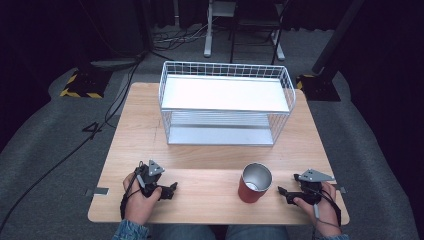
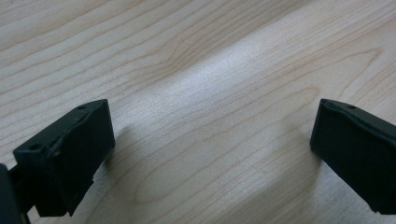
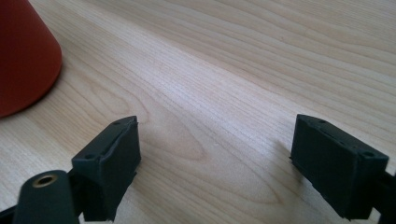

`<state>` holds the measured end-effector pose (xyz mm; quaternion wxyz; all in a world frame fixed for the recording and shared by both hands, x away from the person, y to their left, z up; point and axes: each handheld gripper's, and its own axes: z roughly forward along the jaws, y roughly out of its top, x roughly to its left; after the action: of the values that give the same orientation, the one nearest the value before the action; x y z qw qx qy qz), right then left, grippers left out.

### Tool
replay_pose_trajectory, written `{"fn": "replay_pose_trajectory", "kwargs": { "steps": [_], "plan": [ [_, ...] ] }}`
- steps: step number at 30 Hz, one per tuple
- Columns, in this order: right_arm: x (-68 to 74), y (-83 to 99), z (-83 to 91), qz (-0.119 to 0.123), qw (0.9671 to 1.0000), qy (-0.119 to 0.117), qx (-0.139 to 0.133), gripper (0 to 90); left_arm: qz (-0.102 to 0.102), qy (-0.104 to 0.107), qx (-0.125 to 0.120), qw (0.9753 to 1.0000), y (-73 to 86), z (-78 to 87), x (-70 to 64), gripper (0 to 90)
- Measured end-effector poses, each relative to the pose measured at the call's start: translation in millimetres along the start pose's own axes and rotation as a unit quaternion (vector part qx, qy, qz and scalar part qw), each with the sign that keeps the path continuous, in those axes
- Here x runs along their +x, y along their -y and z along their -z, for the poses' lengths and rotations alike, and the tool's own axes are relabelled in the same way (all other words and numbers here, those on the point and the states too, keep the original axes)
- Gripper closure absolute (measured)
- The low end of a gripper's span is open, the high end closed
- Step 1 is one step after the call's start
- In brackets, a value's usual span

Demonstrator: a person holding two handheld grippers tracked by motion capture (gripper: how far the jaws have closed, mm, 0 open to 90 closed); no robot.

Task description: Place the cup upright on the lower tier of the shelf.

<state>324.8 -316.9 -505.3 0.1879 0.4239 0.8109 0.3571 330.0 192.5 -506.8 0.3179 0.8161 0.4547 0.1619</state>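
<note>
Left gripper and right gripper rest on light wooden table, jaws spread wide, nothing held. Red metal cup upright between them, nearer right. White wire two-tier basket behind.

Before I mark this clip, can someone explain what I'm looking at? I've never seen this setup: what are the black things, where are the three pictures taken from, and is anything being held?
There is no robot here. A person sits at a wooden table and holds a hand-operated pair of tongs in each hand: the left tongs and the right tongs.

The wide picture comes from a fixed camera above the person, looking forward and down. The other two come from cameras riding on each pair of tongs, looking along their black jaws.

On the table stand a white wire basket rack with two shelves, toward the far side, and a red cup with a silvery inside, upright between the hands, nearer the right tongs.

Nothing is held. Both pairs of tongs are open over bare wood.
</note>
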Motion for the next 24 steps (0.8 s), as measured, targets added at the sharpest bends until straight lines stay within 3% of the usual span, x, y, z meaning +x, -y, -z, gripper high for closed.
{"fn": "replay_pose_trajectory", "kwargs": {
  "steps": [10,19,24],
  "plan": [
    [7.2,4.0,7.5,-0.007,0.9999,-0.002,-0.015,20.9,0.000,0.001,-0.001,1.0000,-1.7,-1.6,0.6,0.1],
    [36.4,3.1,32.2,0.020,0.9979,-0.035,-0.051,18.5,0.003,-0.003,-0.001,1.0000,-4.2,-3.9,0.1,0.0],
    [55.2,5.8,41.2,0.039,0.9944,-0.062,-0.077,18.0,0.005,-0.004,-0.001,1.0000,-6.3,-5.7,-0.1,0.0]
  ]
}}
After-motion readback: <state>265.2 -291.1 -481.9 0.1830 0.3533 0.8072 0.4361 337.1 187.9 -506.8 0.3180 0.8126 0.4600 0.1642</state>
